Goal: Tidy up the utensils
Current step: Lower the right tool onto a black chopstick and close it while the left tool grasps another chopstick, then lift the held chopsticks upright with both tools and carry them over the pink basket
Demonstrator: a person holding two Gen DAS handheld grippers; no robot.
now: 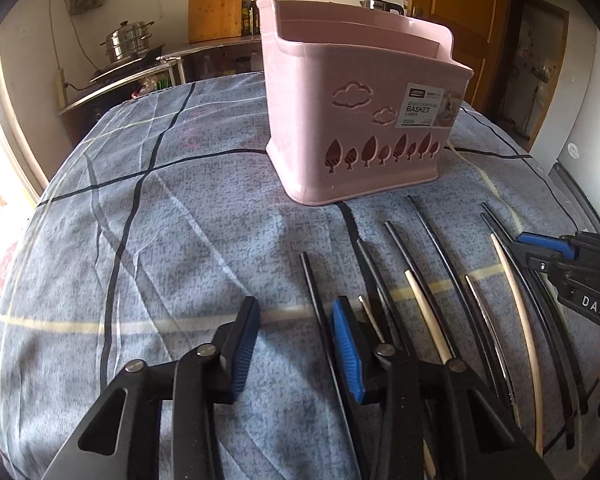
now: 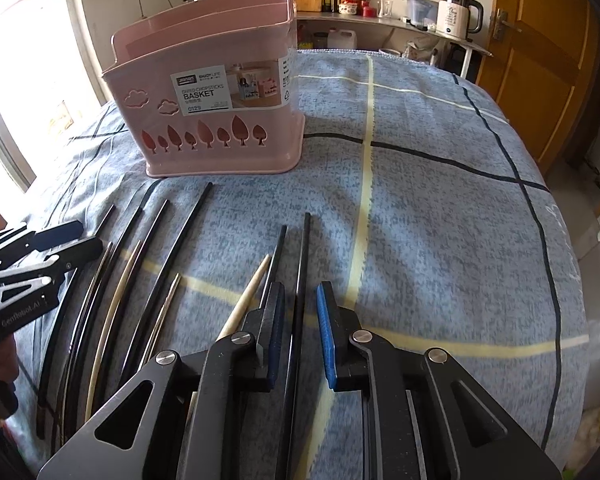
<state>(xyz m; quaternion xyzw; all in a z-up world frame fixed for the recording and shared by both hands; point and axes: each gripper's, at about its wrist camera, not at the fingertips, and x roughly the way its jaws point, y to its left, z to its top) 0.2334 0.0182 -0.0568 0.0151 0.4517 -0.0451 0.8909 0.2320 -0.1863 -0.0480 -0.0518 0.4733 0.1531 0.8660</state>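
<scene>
Left wrist view: looks down on a cloth-covered bench (image 1: 180,240) in blue check with dark and pale lines. Shows the left gripper (image 1: 296,340) low over the cloth, blue pads well apart, clamped on nothing. Finds one black chopstick (image 1: 312,284) lying on the cloth inside that gap, close to the right-hand pad, whether touching it cannot be told. Takes in further chopsticks to the right of it, side by side and roughly parallel, mostly black, among them a long cream chopstick (image 1: 518,304). Puts the pink basket (image 1: 360,128) upright beyond the far tips of the row, near them but apart, with cloud and tree cut-outs and a label on its front wall; appears divided inside by a partition.

Right wrist view: has the right gripper (image 2: 300,320) at the right end of the same row, pads narrowly apart. Shows a second black chopstick (image 2: 303,260) running straight between them with a sliver of cloth visible on either side, so not pinched. Places a pale wooden chopstick (image 2: 252,288) just left of the left finger.
</scene>
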